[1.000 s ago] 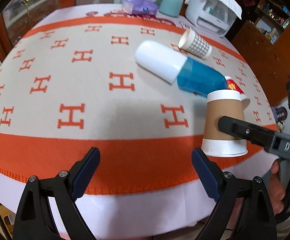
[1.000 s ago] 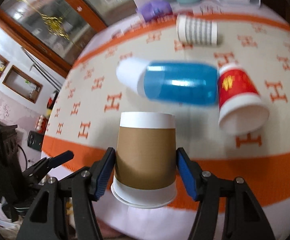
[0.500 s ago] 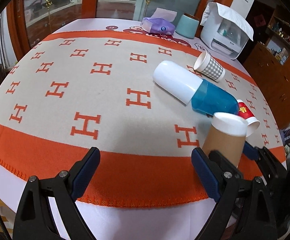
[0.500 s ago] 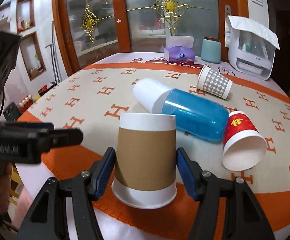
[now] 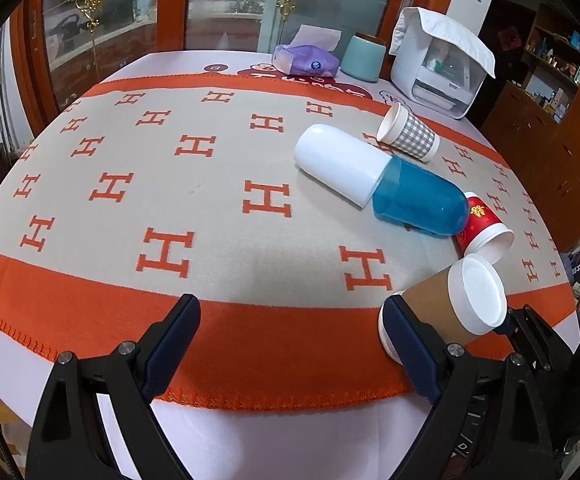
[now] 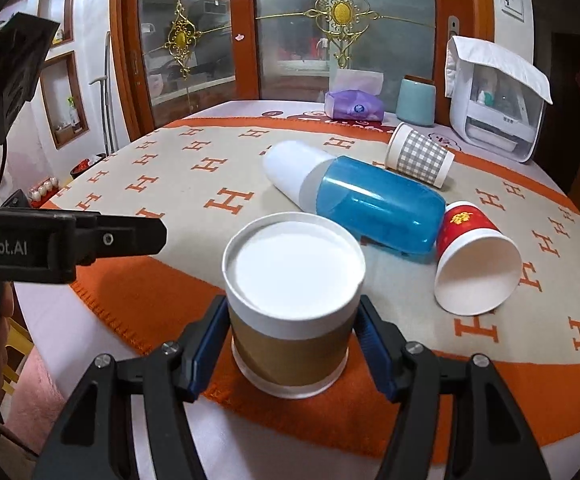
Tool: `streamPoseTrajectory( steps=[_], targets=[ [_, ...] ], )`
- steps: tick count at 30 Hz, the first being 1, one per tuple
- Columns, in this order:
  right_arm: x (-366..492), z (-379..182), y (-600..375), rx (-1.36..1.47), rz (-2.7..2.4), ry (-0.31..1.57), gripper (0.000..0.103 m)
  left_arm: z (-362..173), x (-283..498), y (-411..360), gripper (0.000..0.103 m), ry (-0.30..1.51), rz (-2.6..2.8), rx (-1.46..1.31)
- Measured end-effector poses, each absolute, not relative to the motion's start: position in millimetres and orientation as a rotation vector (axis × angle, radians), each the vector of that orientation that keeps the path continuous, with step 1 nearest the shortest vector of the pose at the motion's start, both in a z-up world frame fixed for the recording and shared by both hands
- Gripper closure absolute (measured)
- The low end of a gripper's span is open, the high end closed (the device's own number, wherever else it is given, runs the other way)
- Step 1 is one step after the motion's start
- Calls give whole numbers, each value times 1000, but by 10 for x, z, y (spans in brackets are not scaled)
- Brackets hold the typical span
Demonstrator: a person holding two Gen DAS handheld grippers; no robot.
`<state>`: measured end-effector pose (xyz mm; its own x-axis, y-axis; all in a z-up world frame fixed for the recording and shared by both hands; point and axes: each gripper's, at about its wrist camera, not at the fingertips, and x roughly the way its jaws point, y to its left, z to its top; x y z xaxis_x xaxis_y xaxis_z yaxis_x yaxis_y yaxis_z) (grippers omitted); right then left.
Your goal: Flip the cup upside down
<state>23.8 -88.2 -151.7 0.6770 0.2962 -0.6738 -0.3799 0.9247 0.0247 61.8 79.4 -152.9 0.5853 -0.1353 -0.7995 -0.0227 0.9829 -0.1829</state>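
A brown paper cup (image 6: 292, 312) with white bands is upside down, its flat white base facing up. My right gripper (image 6: 290, 340) is shut on its sides and holds it at the orange front border of the blanket. In the left wrist view the same cup (image 5: 450, 312) shows at the lower right, tilted, behind my left finger. My left gripper (image 5: 290, 344) is open and empty above the table's front edge.
A white and blue capsule-shaped container (image 6: 354, 196) lies on its side mid-table. A red cup (image 6: 474, 256) and a checked cup (image 6: 418, 154) lie on their sides near it. A tissue pack (image 6: 354, 106), teal jar (image 6: 416, 102) and white appliance (image 6: 494, 100) stand at the back.
Both grippers have pulled back and tipped up, so more of the room shows. The brown cup stays in my right gripper and now sits lower, its base turned more toward the camera.
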Motion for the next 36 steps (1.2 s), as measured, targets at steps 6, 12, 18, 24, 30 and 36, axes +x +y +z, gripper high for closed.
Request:
streamPoseTrajectory(
  steps=[6, 12, 18, 24, 30, 36],
  targets=[
    [239, -1505, -902, -74, 395, 747, 32, -1553, 600, 780, 11, 964, -64, -176],
    [184, -1424, -992, -14, 388, 733, 28, -1573, 574, 804, 7, 986, -27, -179],
    [65, -1299, -1066, 0, 377, 711, 28, -1556, 528, 802, 7, 992, -15, -176],
    [-56, -1086, -1136, 9, 382, 712, 28, -1427, 443, 729, 7, 962, -13, -137],
    [-116, -804, -1204, 49, 362, 735, 28, -1188, 379, 653, 7, 936, -12, -102],
    [-75, -482, -1308, 103, 322, 774, 28, -848, 343, 530, 5, 889, -15, -59]
  ],
)
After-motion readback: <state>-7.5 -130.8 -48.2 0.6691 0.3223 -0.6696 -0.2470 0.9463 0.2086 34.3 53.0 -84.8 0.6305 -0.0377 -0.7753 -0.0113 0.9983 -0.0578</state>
